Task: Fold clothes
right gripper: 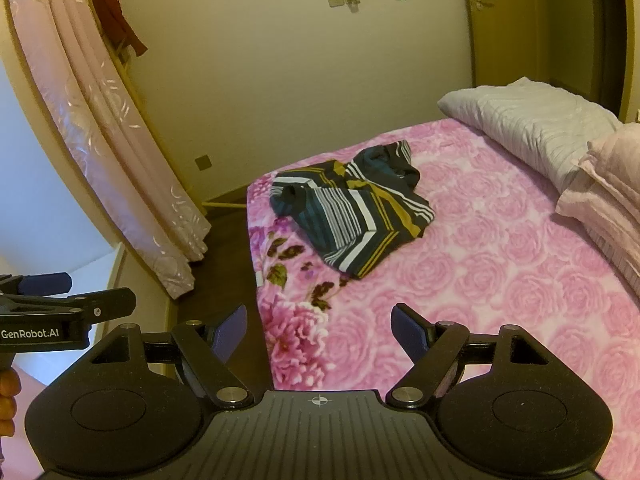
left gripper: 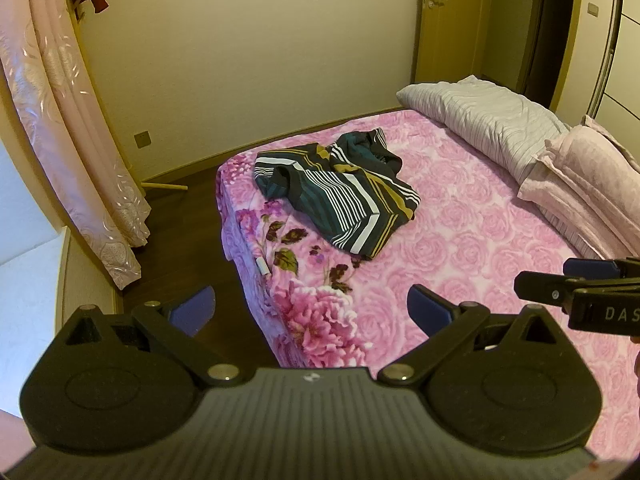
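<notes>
While both grippers hang above the near edge of the bed (left gripper: 460, 248), neither one touches any cloth. Ahead of the left gripper (left gripper: 310, 310), well apart from its blue pads, the striped garment (left gripper: 340, 192) lies crumpled on the pink rose-patterned blanket (right gripper: 500, 280), close to the far left corner of the mattress. Its dark teal, white and mustard stripes run at several angles, and one end is bunched into a loose heap farther away. The left gripper's fingers (left gripper: 428, 308) stand spread wide with nothing between them; below it, the bed's edge and the dark floor (left gripper: 192, 208) both show. The right gripper (right gripper: 319, 330) is likewise splayed and empty, held just beside the left one, over the blanket's big printed flowers. Beyond and to the right of the right gripper, a grey folded quilt (right gripper: 532, 124) and a pale pink pillow (right gripper: 612, 184) rest along the head of the bed. Off to the left of both tools a pink curtain (left gripper: 76, 140) hangs down to the floor, and a wooden door (left gripper: 444, 16) stands in the far wall.
</notes>
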Demonstrator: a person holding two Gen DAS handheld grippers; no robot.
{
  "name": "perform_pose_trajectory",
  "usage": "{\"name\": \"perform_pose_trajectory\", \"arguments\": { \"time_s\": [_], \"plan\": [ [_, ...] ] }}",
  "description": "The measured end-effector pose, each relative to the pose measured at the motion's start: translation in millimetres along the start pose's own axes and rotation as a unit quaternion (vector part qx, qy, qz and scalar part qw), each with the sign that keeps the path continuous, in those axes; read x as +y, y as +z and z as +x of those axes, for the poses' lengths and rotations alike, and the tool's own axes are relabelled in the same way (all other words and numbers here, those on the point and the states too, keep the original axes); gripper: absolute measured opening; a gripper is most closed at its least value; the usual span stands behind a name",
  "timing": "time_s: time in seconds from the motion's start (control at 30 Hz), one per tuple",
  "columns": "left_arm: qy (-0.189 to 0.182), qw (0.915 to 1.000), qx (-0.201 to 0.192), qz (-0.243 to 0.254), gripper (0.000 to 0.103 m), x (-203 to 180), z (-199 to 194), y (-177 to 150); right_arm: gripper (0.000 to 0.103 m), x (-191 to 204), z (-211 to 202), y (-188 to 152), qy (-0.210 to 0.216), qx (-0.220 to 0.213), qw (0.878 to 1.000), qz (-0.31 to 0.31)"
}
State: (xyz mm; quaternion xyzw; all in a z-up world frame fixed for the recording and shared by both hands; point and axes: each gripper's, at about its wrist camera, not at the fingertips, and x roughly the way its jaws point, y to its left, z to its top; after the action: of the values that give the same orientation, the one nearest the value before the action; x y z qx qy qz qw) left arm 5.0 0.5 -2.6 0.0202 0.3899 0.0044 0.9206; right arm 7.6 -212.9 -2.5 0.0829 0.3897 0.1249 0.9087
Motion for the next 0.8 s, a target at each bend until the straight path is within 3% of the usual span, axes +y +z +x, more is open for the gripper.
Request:
{"name": "perform_pose_trajectory", "arguments": {
  "time_s": [0.8],
  "plan": [
    [0.007,0.9996,0.02,0.018,0.101,-12.4,18.4,7.3,0.076,-21.4,8.6,2.9,0.003,0.006,1.0,0.029]
  ]
}}
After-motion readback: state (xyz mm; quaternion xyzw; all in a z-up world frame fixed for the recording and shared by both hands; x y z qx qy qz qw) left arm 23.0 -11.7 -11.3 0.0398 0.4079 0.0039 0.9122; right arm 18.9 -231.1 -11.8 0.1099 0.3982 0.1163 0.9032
